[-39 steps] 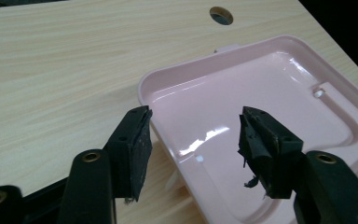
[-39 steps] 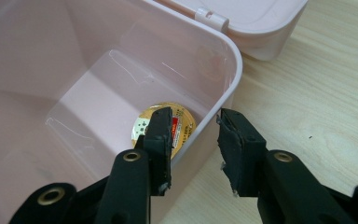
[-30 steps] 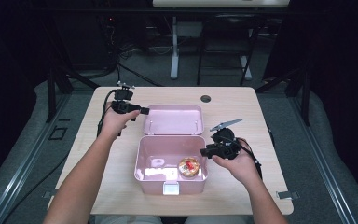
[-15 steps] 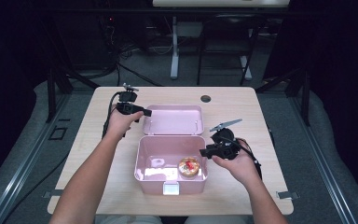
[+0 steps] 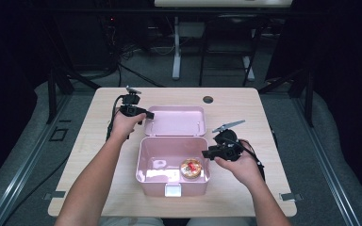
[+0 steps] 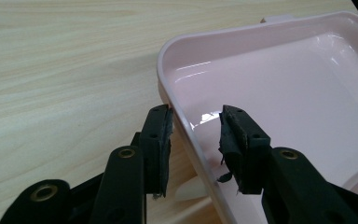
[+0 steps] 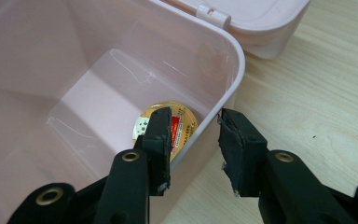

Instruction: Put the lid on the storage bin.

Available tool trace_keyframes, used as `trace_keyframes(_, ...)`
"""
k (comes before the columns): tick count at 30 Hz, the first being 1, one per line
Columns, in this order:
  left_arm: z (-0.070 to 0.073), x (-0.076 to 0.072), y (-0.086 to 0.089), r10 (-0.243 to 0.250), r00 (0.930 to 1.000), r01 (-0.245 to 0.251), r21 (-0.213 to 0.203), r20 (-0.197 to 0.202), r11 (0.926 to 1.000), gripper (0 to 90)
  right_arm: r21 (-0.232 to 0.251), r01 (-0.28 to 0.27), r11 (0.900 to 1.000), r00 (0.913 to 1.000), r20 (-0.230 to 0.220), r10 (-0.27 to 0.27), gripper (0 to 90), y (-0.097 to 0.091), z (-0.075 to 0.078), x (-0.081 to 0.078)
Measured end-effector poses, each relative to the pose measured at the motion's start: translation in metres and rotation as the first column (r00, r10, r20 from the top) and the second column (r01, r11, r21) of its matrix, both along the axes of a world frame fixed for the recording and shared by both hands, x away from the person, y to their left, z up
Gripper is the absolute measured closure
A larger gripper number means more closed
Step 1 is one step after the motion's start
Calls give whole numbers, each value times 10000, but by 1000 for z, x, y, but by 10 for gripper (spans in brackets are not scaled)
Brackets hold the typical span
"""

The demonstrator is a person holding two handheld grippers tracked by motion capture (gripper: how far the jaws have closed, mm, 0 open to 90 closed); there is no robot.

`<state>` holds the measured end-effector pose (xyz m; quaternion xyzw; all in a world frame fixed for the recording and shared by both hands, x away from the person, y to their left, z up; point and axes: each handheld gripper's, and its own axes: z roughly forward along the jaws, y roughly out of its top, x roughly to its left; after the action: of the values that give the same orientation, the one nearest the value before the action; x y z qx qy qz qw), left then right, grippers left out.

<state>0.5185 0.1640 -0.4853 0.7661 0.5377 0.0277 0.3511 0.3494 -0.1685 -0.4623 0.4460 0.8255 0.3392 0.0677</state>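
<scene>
Your pale wood-grain tabletop (image 5: 99, 155) carries one large thing: a pink plastic storage box (image 5: 169, 162) with rounded corners, standing at the middle of the tabletop, close to the near edge. Its hinged pink lid (image 5: 175, 120) lies thrown open and flat behind it, inner face up, reaching toward the far edge. A small dark round hole (image 5: 208, 99) sits in the tabletop near the far edge, just beyond the lid's right corner.

Inside the box, at the right end of its floor, lies a round gold-rimmed tin with a red and white label (image 5: 191, 168); the right gripper view shows it against the box wall (image 7: 179, 126).

Your left claw (image 6: 195, 140) is at the lid's left rim. Its jaws have just been closing and now straddle that rim, one outside over the wood, one inside over the lid's inner face; a gap still shows on each side, so the pads are not pressing on it.

Your right claw (image 7: 193, 140) is at the box's right wall, near its far right corner. Its jaws straddle the wall, one inside above the tin and one outside, with gaps showing, so it grips nothing.
</scene>
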Motion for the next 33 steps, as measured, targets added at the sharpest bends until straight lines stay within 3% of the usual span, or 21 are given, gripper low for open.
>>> trace_keyframes(15,-5,5,3,-49,9998,47,-98,-209,9999,685,2,-9,10000,10000,-70,9,632,1,-2,0)
trace_keyframes(33,7,0,7,-26,9996,31,-173,280,9998,744,70,1,10000,9999,-172,0,628,1,-3,1)
